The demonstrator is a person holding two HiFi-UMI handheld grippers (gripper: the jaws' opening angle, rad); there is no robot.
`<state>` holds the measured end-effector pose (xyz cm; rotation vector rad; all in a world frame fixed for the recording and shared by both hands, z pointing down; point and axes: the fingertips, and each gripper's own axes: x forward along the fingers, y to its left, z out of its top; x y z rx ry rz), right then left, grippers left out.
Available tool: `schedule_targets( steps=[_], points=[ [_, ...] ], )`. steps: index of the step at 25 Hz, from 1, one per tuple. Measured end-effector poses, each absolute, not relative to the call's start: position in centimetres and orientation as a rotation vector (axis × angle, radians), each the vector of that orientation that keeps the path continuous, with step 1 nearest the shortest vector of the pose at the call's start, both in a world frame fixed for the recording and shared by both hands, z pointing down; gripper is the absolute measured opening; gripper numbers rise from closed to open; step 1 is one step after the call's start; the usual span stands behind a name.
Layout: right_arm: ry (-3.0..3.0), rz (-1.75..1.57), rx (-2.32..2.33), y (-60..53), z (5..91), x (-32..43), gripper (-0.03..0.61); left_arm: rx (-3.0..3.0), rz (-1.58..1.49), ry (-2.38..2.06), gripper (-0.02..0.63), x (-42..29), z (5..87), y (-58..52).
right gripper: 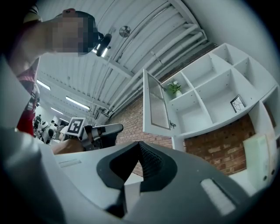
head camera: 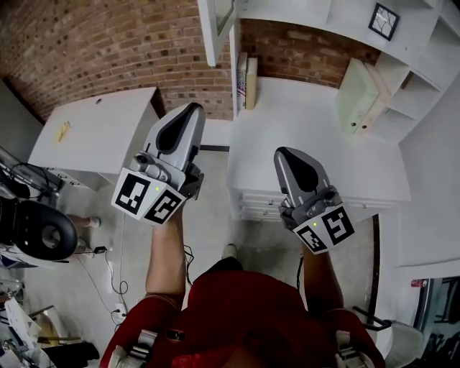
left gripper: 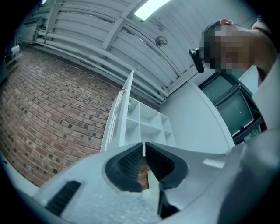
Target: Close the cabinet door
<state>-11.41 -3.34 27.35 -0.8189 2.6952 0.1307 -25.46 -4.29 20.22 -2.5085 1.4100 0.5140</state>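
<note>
The white cabinet door (head camera: pixel 215 29) stands open, swung out from the wall shelves at the top of the head view. It shows edge-on in the left gripper view (left gripper: pixel 118 113) and as a mesh-panelled door (right gripper: pixel 156 105) in the right gripper view. My left gripper (head camera: pixel 192 108) (left gripper: pixel 144 148) points up toward the door from below and holds nothing; a thin slit shows between its pads. The right gripper (head camera: pixel 282 152) (right gripper: pixel 139 144) hangs over the white counter (head camera: pixel 309 144), its tips together and empty. Neither gripper touches the door.
Open wall shelves (right gripper: pixel 214 87) hold a small plant (right gripper: pixel 175 89) and a framed picture (head camera: pixel 383 20). Books (head camera: pixel 246 83) and a pale green folder (head camera: pixel 357 93) stand on the counter. A white table (head camera: pixel 93 129) is at the left, with a black chair (head camera: pixel 36 230) below it.
</note>
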Motion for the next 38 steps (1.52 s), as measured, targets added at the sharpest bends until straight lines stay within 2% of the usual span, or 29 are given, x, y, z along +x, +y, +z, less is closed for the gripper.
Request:
schedule_targets(
  steps=[13,26,38],
  points=[
    [2.646,0.156,-1.026,-11.0,27.9,-13.7,0.014,-2.635,0.545,1.155,0.169,-27.5,17.4,-14.6],
    [2.599,0.19,-1.199,-14.0,28.0,-13.6,0.014,-2.736,0.631,0.893,0.179,-25.7,16.3,-17.7],
    [2.575,0.156,-1.179,-17.9,28.7,-9.5,0.014,-2.667,0.623,0.976,0.191,-21.3,16.5,-18.5]
  ],
)
